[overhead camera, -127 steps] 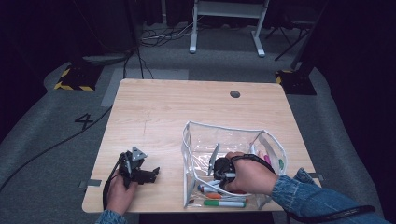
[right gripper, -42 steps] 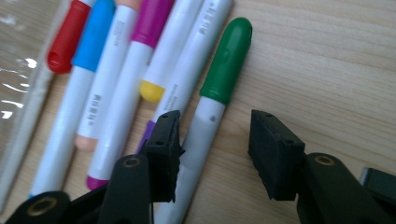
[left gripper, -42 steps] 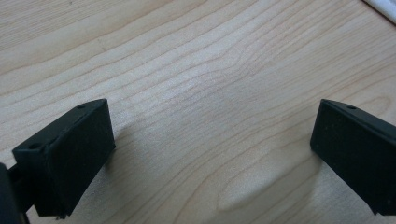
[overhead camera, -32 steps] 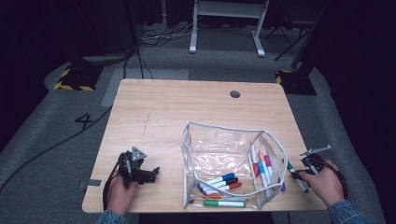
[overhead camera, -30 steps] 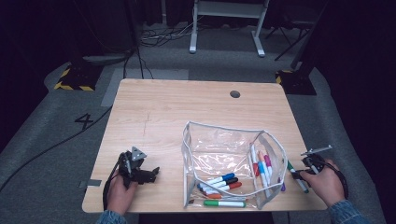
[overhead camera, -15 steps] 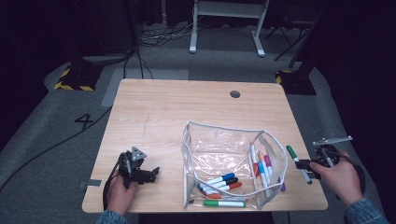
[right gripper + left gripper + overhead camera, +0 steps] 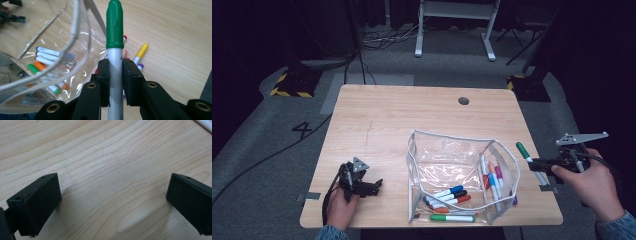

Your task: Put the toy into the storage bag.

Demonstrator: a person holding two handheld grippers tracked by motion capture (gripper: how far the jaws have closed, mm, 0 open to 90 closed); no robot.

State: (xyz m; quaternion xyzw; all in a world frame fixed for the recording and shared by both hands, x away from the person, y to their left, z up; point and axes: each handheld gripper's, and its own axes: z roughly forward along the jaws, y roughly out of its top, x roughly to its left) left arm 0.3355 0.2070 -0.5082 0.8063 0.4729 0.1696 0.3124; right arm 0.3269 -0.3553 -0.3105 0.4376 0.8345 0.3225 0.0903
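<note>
A clear plastic pouch (image 7: pixel 452 165) with a white zip edge stands open on the wooden table (image 7: pixel 412 120); several coloured markers (image 7: pixel 447 196) lie inside it. My right gripper (image 7: pixel 536 163) is raised off the table's right edge, shut on a white marker with a green cap (image 7: pixel 528 156). In the right gripper view the two pads clamp the marker's barrel (image 7: pixel 115 72), its green cap (image 7: pixel 114 25) pointing away over the pouch (image 7: pixel 62 50). My left gripper (image 7: pixel 377 185) rests at the near left of the table, open; its black fingers (image 7: pixel 37 202) stand wide apart over bare wood.
A dark round hole (image 7: pixel 463 100) sits near the table's far edge. Grey tape strips (image 7: pixel 308 196) mark the near left corner. A white stand (image 7: pixel 452 20) and cables lie on the floor beyond the table.
My right hand has lifted the green-capped marker up from the table's right edge. The left gripper has stayed in place.
</note>
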